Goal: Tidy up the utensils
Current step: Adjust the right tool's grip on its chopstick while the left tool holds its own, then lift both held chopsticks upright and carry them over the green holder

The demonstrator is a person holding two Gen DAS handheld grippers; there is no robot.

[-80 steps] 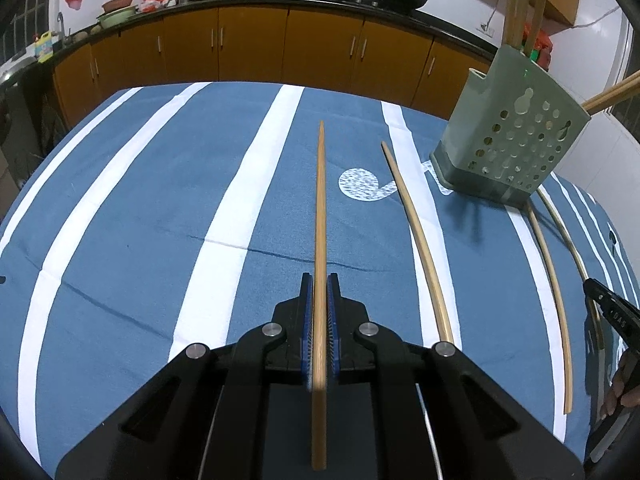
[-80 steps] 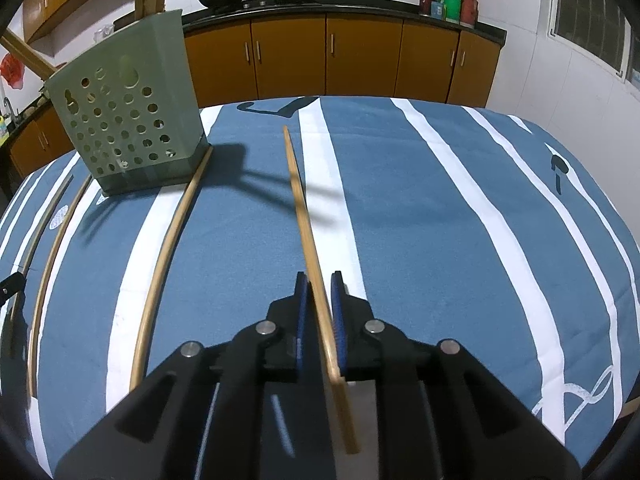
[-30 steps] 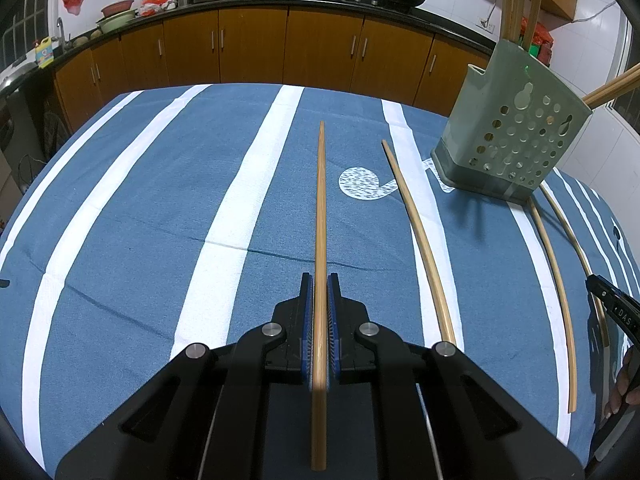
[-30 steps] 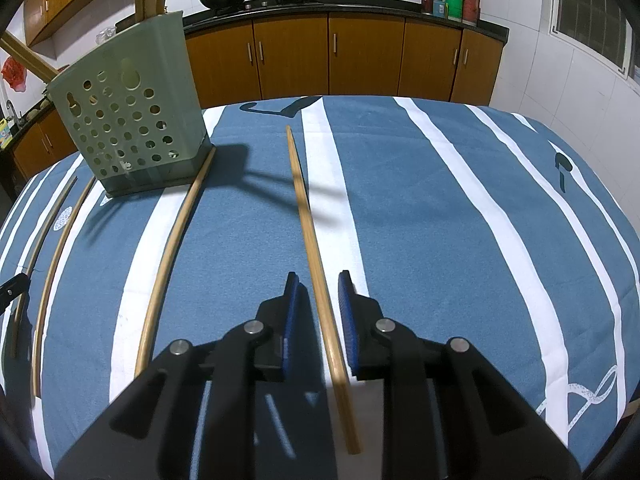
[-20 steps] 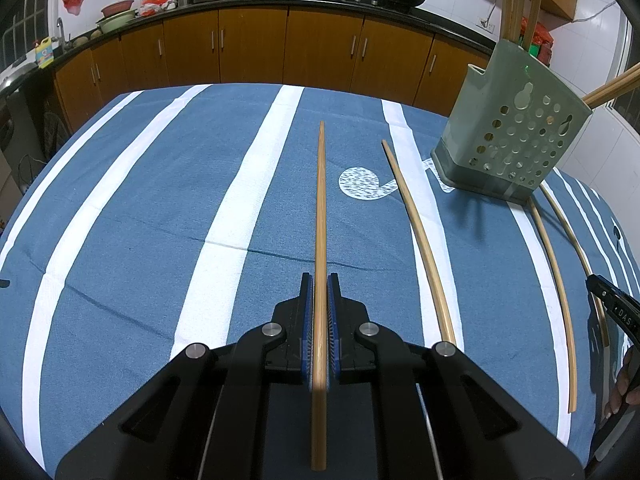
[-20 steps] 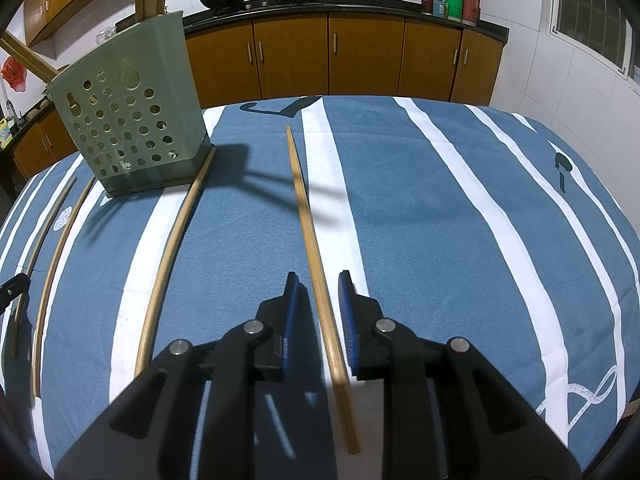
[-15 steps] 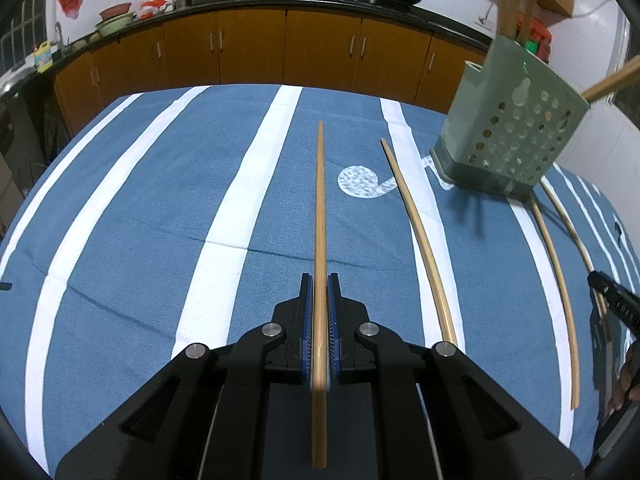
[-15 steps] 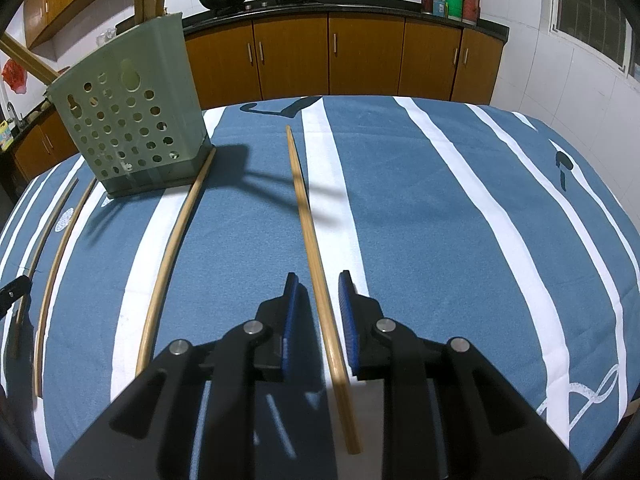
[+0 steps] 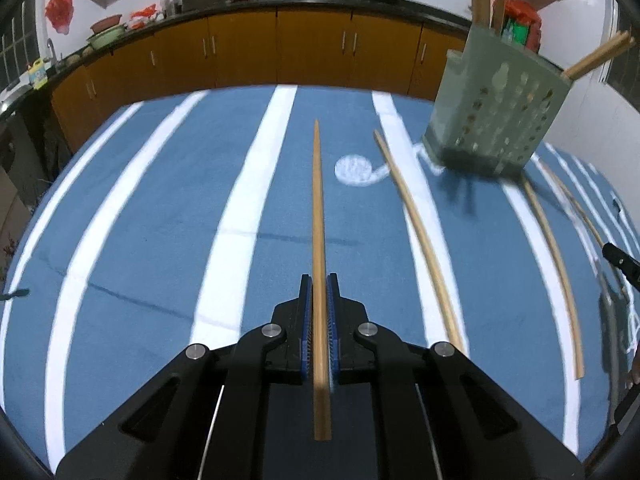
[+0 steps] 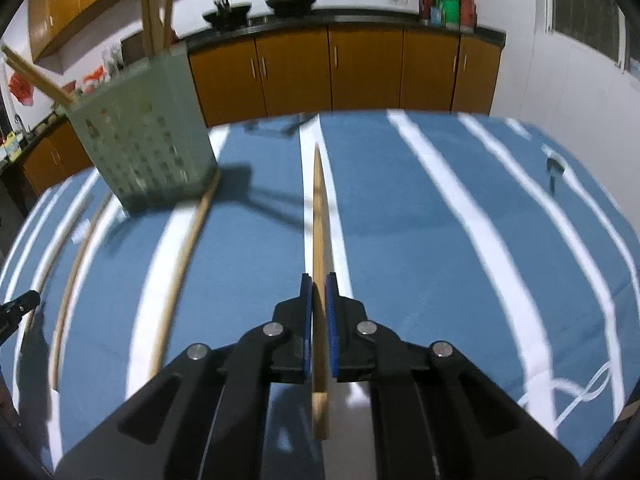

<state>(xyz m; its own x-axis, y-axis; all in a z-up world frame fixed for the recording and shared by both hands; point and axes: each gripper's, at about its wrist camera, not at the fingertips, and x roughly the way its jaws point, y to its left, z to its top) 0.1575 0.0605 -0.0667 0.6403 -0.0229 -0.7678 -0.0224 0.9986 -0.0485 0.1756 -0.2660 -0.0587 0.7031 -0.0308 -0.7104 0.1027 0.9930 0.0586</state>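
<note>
My left gripper (image 9: 319,282) is shut on a long wooden chopstick (image 9: 318,208) that points straight ahead above the blue striped tablecloth (image 9: 160,216). My right gripper (image 10: 318,280) is shut on another wooden chopstick (image 10: 319,208), lifted off the cloth and pointing forward. The pale green perforated utensil holder (image 9: 496,116) stands at the far right in the left wrist view and at the far left in the right wrist view (image 10: 144,148), with several chopsticks standing in it.
Loose chopsticks lie on the cloth beside the holder: one (image 9: 420,236) right of my left gripper, two more (image 9: 556,256) further right, and one (image 10: 180,264) left of my right gripper. Orange kitchen cabinets (image 9: 280,52) run behind the table.
My right gripper has closed on its chopstick and lifted it, and the view has tilted up. My left gripper has risen slightly, still holding its chopstick.
</note>
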